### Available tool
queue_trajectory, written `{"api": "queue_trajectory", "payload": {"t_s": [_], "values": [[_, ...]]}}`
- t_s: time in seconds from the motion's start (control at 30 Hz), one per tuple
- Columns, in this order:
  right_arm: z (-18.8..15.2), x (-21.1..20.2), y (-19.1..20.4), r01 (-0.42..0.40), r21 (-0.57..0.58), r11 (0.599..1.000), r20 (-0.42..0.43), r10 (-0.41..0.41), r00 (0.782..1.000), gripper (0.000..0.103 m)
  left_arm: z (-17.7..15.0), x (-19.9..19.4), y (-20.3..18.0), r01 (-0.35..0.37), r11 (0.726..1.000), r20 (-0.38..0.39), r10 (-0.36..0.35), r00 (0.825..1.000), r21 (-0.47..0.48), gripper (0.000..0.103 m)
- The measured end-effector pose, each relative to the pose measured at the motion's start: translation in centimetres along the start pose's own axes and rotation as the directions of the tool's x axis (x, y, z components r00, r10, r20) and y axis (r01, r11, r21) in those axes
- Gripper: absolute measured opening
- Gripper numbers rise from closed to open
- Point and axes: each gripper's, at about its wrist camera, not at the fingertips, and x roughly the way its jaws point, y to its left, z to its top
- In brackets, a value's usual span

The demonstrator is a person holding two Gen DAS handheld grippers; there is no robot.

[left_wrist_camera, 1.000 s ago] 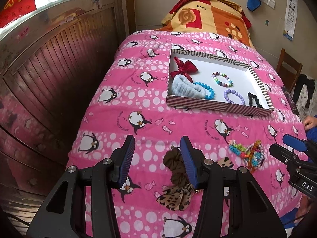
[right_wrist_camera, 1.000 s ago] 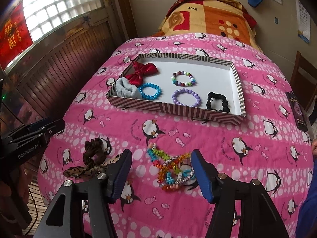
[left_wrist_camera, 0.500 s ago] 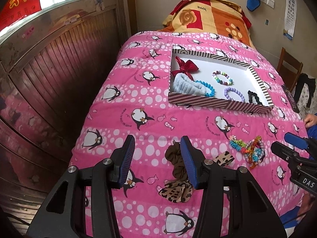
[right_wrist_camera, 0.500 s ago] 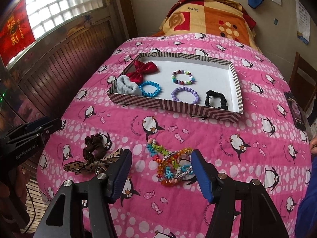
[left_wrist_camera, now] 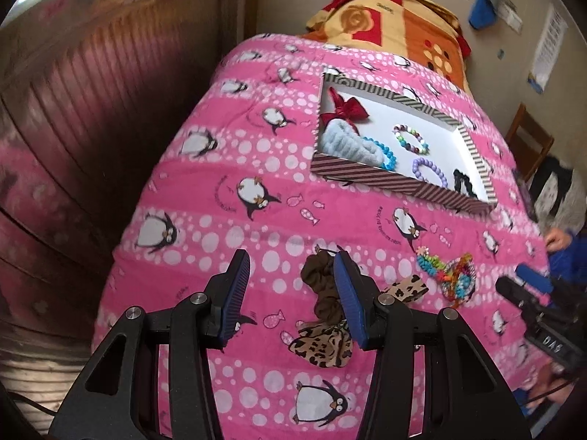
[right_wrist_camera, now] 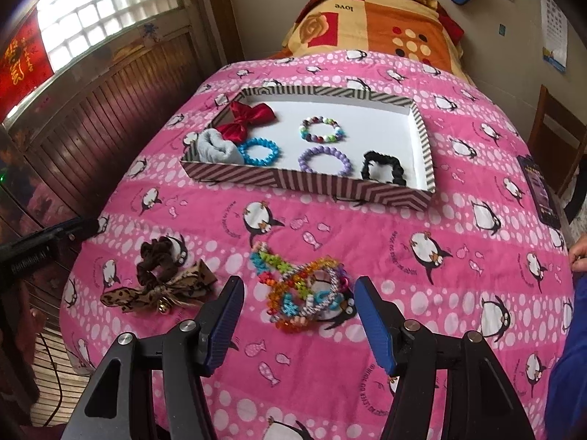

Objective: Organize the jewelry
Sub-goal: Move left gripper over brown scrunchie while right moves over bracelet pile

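Pink penguin blanket (right_wrist_camera: 367, 227), orange floral pillow (right_wrist_camera: 370, 22), wooden chair (right_wrist_camera: 557, 135), perhaps a phone (right_wrist_camera: 541, 190) at its edge.

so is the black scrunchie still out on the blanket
No, the black scrunchie lies inside the striped box, next to the purple bracelet.

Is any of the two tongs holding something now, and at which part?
Nothing is held. The left tongs and the right tongs are both open, with the bracelet pile untouched on the blanket.

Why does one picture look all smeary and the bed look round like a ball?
Left wrist view: motion blur smears the wooden wall and the striped tray. Right wrist view: sharper, with bright glare at the window. Both views: the fisheye lens bulges the pink blanket.
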Motion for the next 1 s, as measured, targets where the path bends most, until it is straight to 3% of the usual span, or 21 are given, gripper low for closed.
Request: {"api": "queue_trajectory", "payload": {"t_s": [0.27,0.83,0.93,1.0], "values": [[-0.7,0.9,-1.6,0.0,0.041,0.999,-0.029,0.001,1.0,0.06,-0.5,1.0,1.7,0.069,0.994,-0.069,-0.075,0.995,-0.081,0.054],[-1.3,3.4,-3.3,0.012,0.035,0.999,-0.074,-0.009,0.997,0.06,-2.1,4.4,-0.6,0.083,0.996,-0.179,-0.084,0.98,-0.012,0.055],[-1.3,4.3,-3.6,0.005,0.033,0.999,-0.078,-0.002,0.997,0.048,-2.1,4.7,-0.7,0.08,0.997,-0.187,-0.081,0.979,-0.013,0.055],[-1.2,4.8,-3.9,0.001,0.045,0.999,-0.084,0.002,0.996,0.046,-2.1,4.8,-0.6,0.074,0.997,-0.19,-0.076,0.979,-0.015,0.055]]}}
